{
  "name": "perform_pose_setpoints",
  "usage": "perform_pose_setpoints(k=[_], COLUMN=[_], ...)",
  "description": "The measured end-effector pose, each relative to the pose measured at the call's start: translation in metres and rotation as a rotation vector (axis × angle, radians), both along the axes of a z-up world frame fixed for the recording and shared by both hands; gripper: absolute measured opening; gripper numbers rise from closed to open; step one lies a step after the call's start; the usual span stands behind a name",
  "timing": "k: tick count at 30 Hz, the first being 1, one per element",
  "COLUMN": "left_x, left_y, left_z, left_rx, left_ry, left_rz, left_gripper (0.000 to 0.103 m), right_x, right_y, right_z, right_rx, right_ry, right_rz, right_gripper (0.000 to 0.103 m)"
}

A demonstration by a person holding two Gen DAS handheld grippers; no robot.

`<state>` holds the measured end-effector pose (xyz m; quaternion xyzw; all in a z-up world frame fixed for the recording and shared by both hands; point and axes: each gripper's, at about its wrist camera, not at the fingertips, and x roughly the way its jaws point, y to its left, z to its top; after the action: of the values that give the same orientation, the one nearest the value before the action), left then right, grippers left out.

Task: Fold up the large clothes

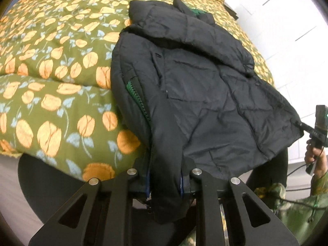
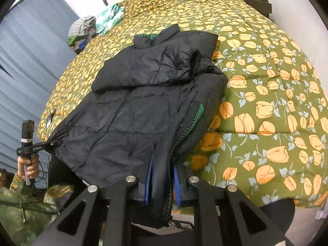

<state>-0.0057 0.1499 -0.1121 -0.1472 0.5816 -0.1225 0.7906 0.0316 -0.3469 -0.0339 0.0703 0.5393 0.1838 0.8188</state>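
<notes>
A black puffer jacket (image 1: 194,78) with a green zipper lies on the bed, sleeves folded over its chest; it also shows in the right wrist view (image 2: 133,110). My left gripper (image 1: 165,182) is shut on one bottom hem corner. My right gripper (image 2: 163,184) is shut on the other hem corner by the zipper. Each gripper also shows at the far hem corner in the other's view: the right one (image 1: 303,126), the left one (image 2: 51,143). The hem is lifted off the bed's near edge.
The bed has a green quilt with orange flowers (image 1: 51,65) (image 2: 266,102). A pile of other clothes (image 2: 92,28) sits at the far side of the bed. Blue curtains (image 2: 26,65) hang at left. A dark round stool (image 1: 41,180) stands below the bed's edge.
</notes>
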Motion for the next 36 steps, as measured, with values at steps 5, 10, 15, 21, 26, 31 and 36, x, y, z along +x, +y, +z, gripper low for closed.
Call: perform_pose_setpoints(k=[5, 10, 15, 21, 26, 31, 36], left_x=[-0.001, -0.008, -0.036, -0.018, 0.094, 0.194, 0.237], left_y=[-0.004, -0.004, 0.004, 0.018, 0.019, 0.008, 0.010], left_z=[0.007, 0.018, 0.037, 0.113, 0.113, 0.060, 0.020], left_rx=[0.002, 0.011, 0.011, -0.083, -0.123, -0.103, -0.078], left_ry=[-0.004, -0.015, 0.031, -0.071, -0.127, -0.088, 0.042], left_rz=[-0.008, -0.005, -0.038, -0.032, 0.021, 0.042, 0.060], left_gripper=[0.017, 0.016, 0.016, 0.016, 0.016, 0.026, 0.039], right_x=[-0.013, -0.022, -0.048, -0.034, 0.056, 0.146, 0.177], right_y=[0.003, 0.006, 0.005, -0.005, -0.010, -0.020, -0.030], right_z=[0.006, 0.013, 0.033, 0.089, 0.073, 0.009, -0.041], right_rx=[-0.002, 0.013, 0.073, 0.267, 0.333, 0.360, 0.376], right_ry=[-0.002, 0.006, 0.052, 0.021, -0.018, 0.028, 0.057], right_rz=[0.008, 0.018, 0.047, 0.029, -0.032, -0.142, -0.255], right_gripper=[0.018, 0.016, 0.016, 0.016, 0.015, 0.016, 0.028])
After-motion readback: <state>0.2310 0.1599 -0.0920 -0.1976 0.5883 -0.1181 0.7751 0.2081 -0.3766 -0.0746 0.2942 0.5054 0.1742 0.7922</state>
